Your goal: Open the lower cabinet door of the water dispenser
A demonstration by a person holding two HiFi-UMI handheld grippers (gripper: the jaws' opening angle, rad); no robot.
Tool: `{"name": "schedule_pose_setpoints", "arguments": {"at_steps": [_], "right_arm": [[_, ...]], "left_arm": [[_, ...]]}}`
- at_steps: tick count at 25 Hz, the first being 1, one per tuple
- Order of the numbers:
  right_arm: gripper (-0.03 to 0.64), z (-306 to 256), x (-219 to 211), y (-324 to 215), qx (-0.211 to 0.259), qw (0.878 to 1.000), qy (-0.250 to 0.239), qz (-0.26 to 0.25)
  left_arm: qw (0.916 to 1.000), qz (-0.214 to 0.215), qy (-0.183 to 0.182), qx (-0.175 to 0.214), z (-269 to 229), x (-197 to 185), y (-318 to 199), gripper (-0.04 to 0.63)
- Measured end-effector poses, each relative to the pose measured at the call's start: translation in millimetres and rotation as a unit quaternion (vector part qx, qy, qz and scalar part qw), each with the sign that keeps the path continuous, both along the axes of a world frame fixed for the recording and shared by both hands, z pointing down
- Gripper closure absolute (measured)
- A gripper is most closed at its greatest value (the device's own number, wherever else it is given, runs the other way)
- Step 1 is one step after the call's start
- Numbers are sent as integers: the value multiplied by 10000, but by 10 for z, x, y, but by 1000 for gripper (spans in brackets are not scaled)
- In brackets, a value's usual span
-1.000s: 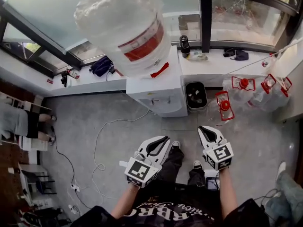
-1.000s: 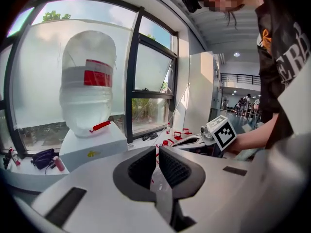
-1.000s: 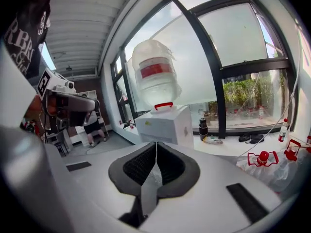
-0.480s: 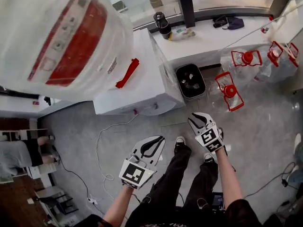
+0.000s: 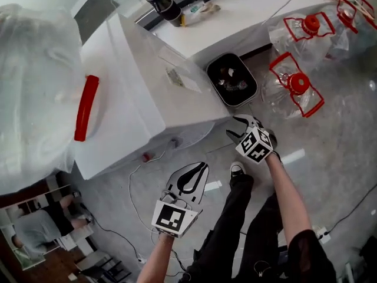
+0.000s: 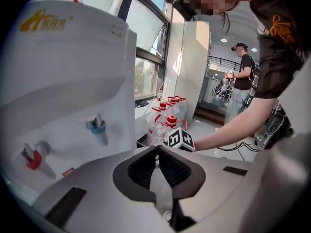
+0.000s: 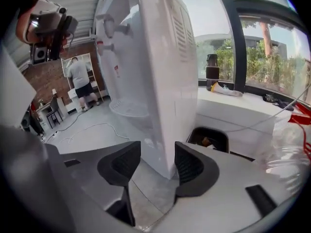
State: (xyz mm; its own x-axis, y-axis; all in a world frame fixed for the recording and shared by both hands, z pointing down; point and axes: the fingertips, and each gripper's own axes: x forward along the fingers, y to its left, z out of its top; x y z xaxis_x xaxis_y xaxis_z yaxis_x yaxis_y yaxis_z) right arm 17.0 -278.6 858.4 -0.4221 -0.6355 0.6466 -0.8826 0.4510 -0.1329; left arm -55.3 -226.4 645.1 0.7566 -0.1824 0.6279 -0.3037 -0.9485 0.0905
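The white water dispenser [image 5: 135,99] stands under a big clear bottle [image 5: 35,81] with a red handle [image 5: 85,108]. Its red tap [image 6: 31,159] and blue tap [image 6: 97,127] show in the left gripper view; the lower cabinet door is hidden behind the gripper body. My right gripper [image 5: 242,124] is low at the dispenser's front right corner, and its jaws are opening with nothing between them. The dispenser's corner edge [image 7: 160,81] lies beyond the right gripper [image 7: 158,152]. My left gripper [image 5: 200,168] hangs in front of the dispenser, apart from it. The left gripper [image 6: 156,148] is shut and empty.
A black bin [image 5: 231,79] sits on the floor right of the dispenser. Empty water bottles with red handles [image 5: 294,84] lie farther right. A dark flask [image 5: 166,6] stands on the sill. A cable [image 5: 138,175] runs across the floor. A person [image 6: 240,76] stands behind.
Both grippers have sunk toward the floor in front of the dispenser, and the head view has dipped closer to it. The right jaws have spread from shut to open.
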Motion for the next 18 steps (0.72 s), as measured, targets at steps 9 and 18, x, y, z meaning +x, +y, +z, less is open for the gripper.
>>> {"name": "schedule_pose_setpoints", "arguments": {"at_steps": [9, 18], "right_arm": [[371, 503, -141, -417, 104, 9968, 491, -619], [364, 561, -216, -488, -10, 9954, 644, -709]], "left_arm": [[9998, 47, -163, -101, 445, -79, -23, 568], [9999, -69, -90, -101, 432, -13, -96, 568]]}}
